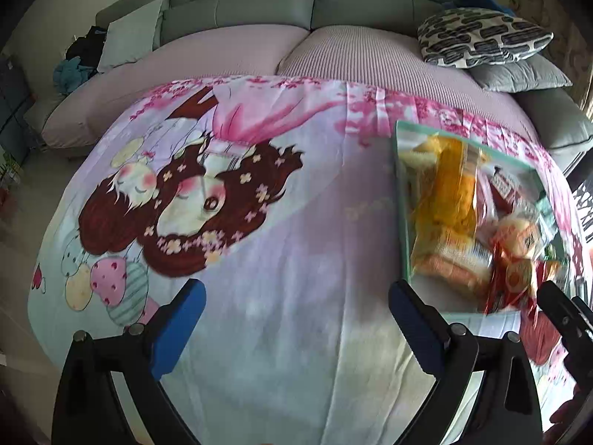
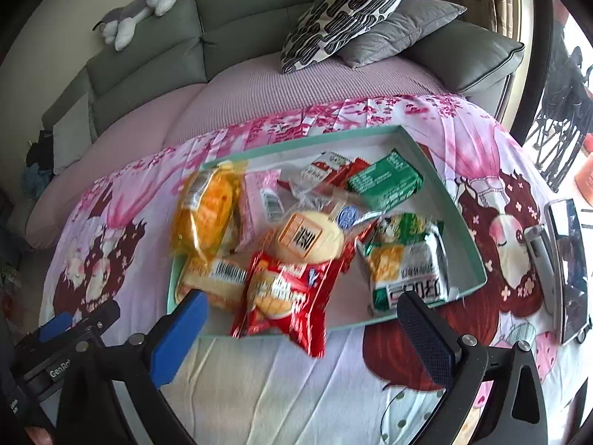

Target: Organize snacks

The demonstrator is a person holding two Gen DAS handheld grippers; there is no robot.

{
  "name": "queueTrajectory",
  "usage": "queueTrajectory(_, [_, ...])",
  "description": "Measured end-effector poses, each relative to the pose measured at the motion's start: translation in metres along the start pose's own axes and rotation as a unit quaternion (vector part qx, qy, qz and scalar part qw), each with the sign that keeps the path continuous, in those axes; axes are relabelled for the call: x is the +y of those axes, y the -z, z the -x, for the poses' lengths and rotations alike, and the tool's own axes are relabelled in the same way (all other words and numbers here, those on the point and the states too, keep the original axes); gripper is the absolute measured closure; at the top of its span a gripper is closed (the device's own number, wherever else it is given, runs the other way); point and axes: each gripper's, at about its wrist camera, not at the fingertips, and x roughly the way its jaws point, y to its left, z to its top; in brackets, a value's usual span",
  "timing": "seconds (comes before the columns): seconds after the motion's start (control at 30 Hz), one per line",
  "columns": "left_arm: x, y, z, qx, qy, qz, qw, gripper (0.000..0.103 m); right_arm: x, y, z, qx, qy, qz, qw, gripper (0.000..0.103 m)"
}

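Observation:
A shallow teal tray on the cartoon-printed cloth holds several wrapped snacks. Among them are an orange packet, a green packet, a green-and-white packet and a wrapped round bun. A red packet lies across the tray's near rim. My right gripper is open just in front of it, its fingers well clear on both sides. My left gripper is open over bare cloth, left of the tray. The orange packet shows blurred there.
A phone on a stand sits at the cloth's right edge. Behind is a sofa with a pink cover, patterned and grey cushions and a plush toy. Bare cloth lies left of the tray.

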Motion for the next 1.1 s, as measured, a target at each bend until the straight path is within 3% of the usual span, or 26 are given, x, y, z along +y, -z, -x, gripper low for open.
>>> queueTrajectory(0.37, [0.010,0.027,-0.009,0.034,-0.031,-0.021,0.9987,0.004,0.011,0.034,-0.004,0.028,0.010,0.017,0.999,0.000])
queueTrajectory(1.1, [0.011,0.021,-0.031,0.055,-0.050,-0.022,0.9970,0.004,0.017,0.031,-0.020,0.042,0.015,0.037,0.998,0.000])
